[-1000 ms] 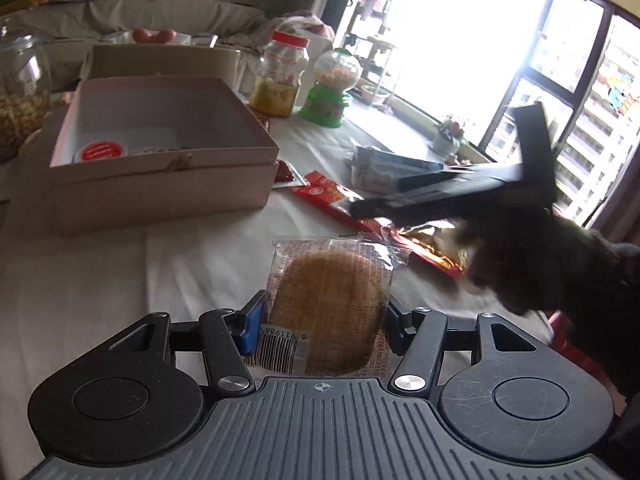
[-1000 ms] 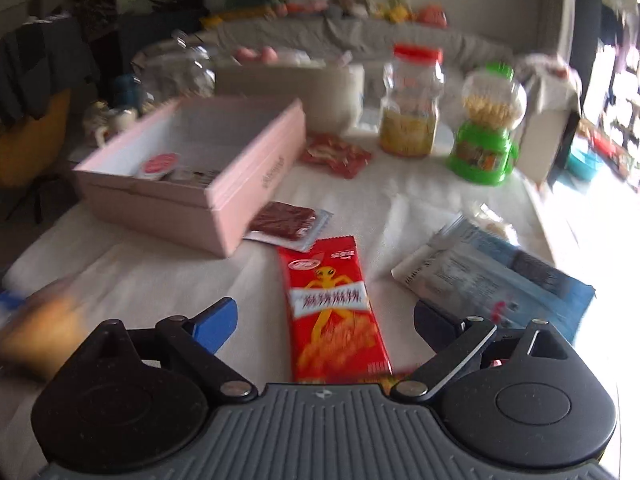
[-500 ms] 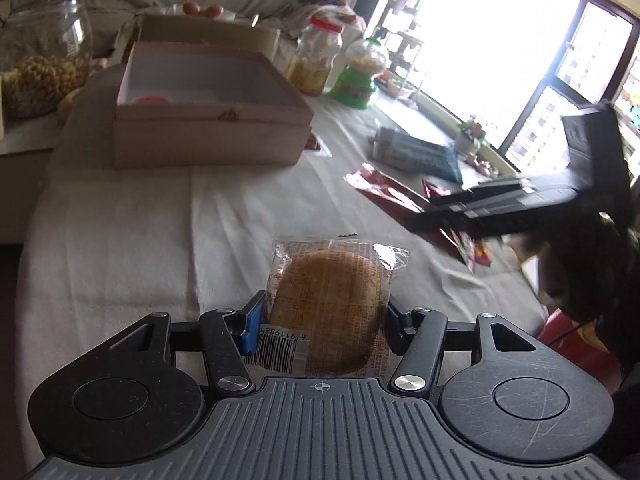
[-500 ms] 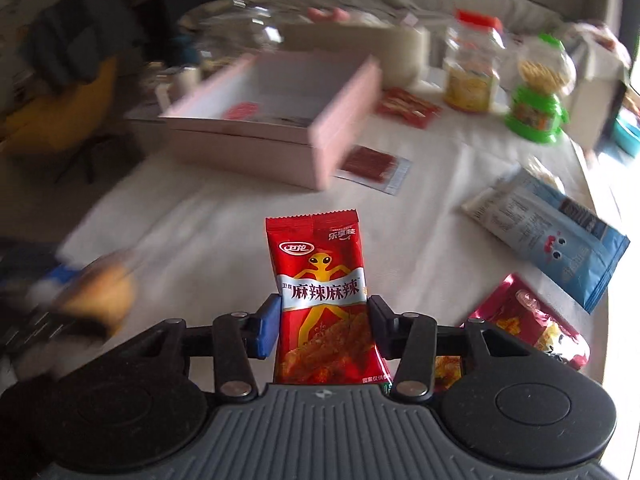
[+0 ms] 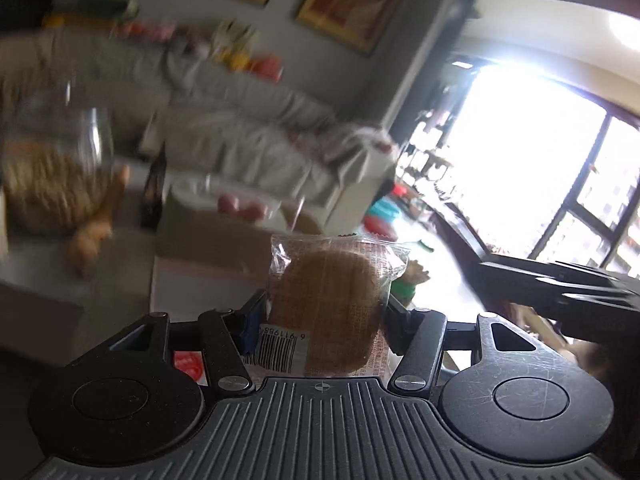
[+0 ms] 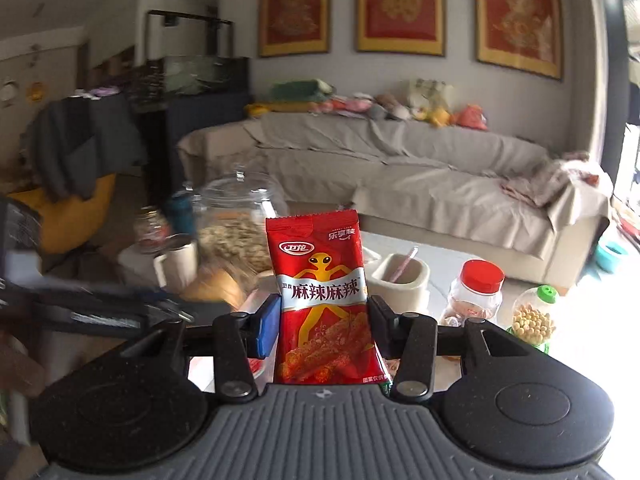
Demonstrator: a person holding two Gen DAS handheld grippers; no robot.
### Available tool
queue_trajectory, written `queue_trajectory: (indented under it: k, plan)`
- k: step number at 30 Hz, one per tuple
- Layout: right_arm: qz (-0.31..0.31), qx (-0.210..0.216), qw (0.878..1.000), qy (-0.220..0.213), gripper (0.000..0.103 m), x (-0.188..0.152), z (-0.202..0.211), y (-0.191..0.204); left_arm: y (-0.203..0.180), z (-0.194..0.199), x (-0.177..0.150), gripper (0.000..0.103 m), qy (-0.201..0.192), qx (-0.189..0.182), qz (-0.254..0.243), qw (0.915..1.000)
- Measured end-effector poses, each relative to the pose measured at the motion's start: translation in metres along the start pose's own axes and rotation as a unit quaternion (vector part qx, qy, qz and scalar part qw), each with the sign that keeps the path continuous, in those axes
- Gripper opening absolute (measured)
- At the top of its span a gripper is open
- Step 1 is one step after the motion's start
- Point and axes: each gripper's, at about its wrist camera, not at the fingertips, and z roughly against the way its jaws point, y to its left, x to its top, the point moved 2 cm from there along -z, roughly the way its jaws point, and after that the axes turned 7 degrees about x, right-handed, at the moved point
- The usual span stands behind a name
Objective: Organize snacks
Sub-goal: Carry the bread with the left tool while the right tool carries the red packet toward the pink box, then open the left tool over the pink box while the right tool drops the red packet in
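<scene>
gripping upright red snack packet, right claw clamped; left claw clamped on wrapped round cake

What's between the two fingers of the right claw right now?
The right wrist view shows a red snack packet standing upright between the right claw's fingers, pinched at its sides. Nothing else sits in that gap.

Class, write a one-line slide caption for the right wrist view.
Right gripper shut on a red snack packet, held upright, with a grey sofa behind.
</scene>
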Motion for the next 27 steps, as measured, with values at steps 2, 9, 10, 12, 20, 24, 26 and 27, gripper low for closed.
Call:
queue_trajectory:
  k: [2, 9, 10, 12, 20, 24, 26, 27]
  plan:
    - [-0.002, -0.004, 1.000, 0.018, 0.047, -0.001, -0.023, -0.005, 0.017, -0.046, -0.009, 0.064, 0.048, 0.037, -0.025, 0.9979]
    - [-0.037, 0.013, 0.994, 0.097, 0.047, -0.028, -0.104, -0.022, 0.056, -0.064, -0.028, 0.062, 0.027, 0.078, -0.031, 0.9961]
    - [-0.044, 0.020, 0.993, 0.105, 0.047, -0.033, -0.113, -0.021, 0.055, -0.058, -0.030, 0.062, 0.008, 0.085, -0.038, 0.9956]
    - [-0.062, 0.038, 0.990, 0.123, 0.052, -0.040, -0.138, -0.023, 0.051, -0.047, -0.036, 0.062, -0.008, 0.091, -0.057, 0.9942]
    - [-0.075, 0.067, 0.989, 0.105, 0.070, -0.044, -0.164, -0.044, 0.025, -0.007, -0.061, 0.059, -0.037, 0.047, -0.032, 0.9977]
    - [-0.077, 0.000, 0.996, 0.040, 0.087, -0.042, -0.138, -0.087, -0.006, -0.007, -0.097, 0.059, -0.008, -0.062, -0.049, 0.9968]
    - [-0.105, -0.024, 0.993, 0.056, 0.087, -0.048, -0.148, -0.116, -0.019, -0.015, -0.116, 0.059, 0.024, -0.096, -0.061, 0.9932]
    - [-0.121, -0.036, 0.990, 0.068, 0.087, -0.055, -0.157, -0.129, -0.023, -0.020, -0.124, 0.059, 0.043, -0.102, -0.067, 0.9916]
